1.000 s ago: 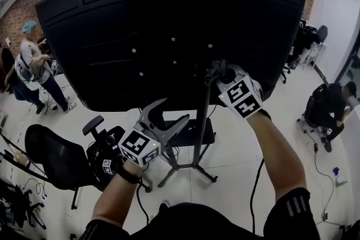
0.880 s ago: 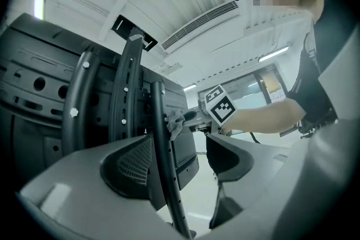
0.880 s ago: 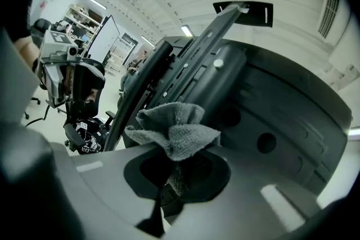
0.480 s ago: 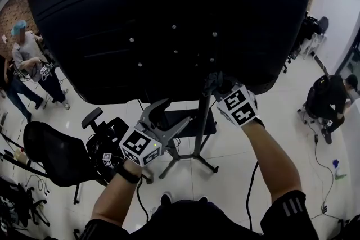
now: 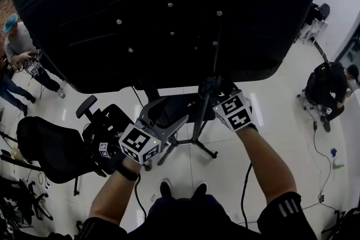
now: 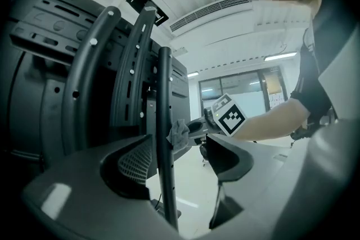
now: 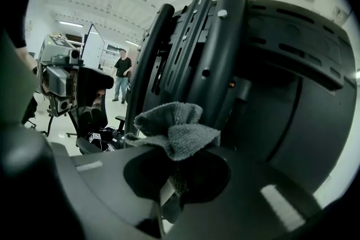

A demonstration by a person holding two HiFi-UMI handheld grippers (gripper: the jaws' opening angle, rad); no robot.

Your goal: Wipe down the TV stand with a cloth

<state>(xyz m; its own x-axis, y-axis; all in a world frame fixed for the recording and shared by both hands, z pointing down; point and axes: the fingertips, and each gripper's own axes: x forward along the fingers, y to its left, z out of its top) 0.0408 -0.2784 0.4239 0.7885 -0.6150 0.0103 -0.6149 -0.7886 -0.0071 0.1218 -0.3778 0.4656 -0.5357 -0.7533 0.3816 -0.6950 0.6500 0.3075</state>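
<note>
Since a second ago the right gripper [image 5: 211, 88] has come down from the mount behind the television [image 5: 169, 8] to the upright pole [image 5: 198, 121] of the TV stand, just under the screen's bottom edge. Its jaws are pressed together on a bunched grey cloth [image 7: 171, 129], which puffs out above them and rests against the dark pole and mounting rails. The left gripper [image 5: 171, 112] sits lower and to the left with its jaws spread and nothing pinched (in its own view the pole [image 6: 164, 149] stands in the gap, and whether it touches cannot be told). Beyond it the cloth [image 6: 179, 133] shows against the pole. A black office chair [image 5: 50, 149] stands on the pale floor [image 5: 236, 166] at left.
</note>
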